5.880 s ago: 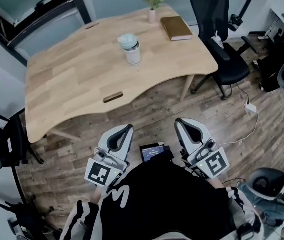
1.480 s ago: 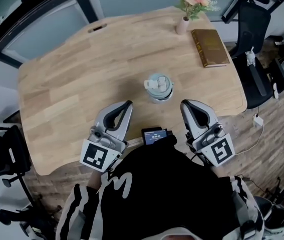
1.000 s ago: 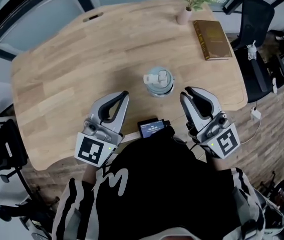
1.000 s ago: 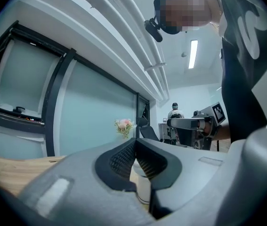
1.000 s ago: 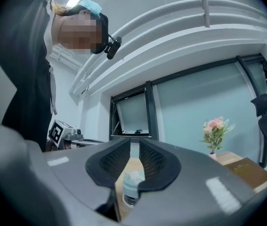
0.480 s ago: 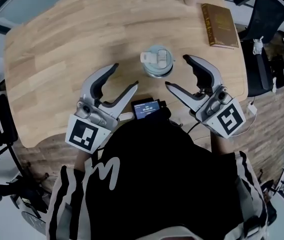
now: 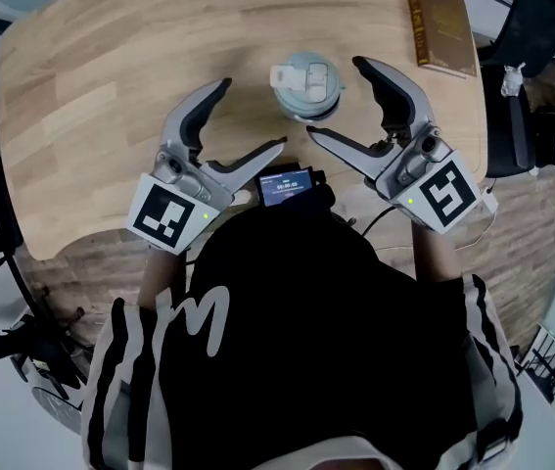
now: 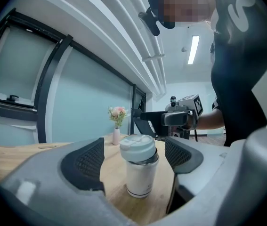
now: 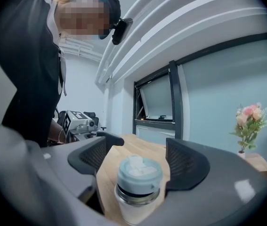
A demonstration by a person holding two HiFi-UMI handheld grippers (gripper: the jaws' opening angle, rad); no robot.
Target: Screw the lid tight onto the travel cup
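Travel cup: the travel cup [image 7: 306, 88] stands upright on the wooden table [image 7: 91, 86], directly ahead of the person.
Lid: the pale lid [image 7: 304, 74] sits on top of the cup. From the gripper views a steel band shows beneath it, so it looks seated but probably not wound down.
Left gripper: the left gripper [image 7: 253, 115] is to the left of the cup, fingers spread wide. Its own view frames the cup in the gap between the jaws, but neither pad touches it.
Right gripper: the right gripper [image 7: 336, 98] is to the right of the cup, fingers also wide. The cup stands at the mouth of the jaws with clear space on both sides.
Just changed: a second ago both pairs of jaws were closed and the grippers were short of the cup. Both have just been opening and now flank it — one on each side, angled in towards it.
Meaning for the task: this reads as the approach ending and the grasp about to begin. No turning of the lid has started. One gripper likely needs to steady the cup's body while the other takes the lid.
Beyond the cup: a brown book [image 7: 441, 27] lies to the far right of the cup, and a small vase of flowers [image 8: 117, 126] stands behind it.
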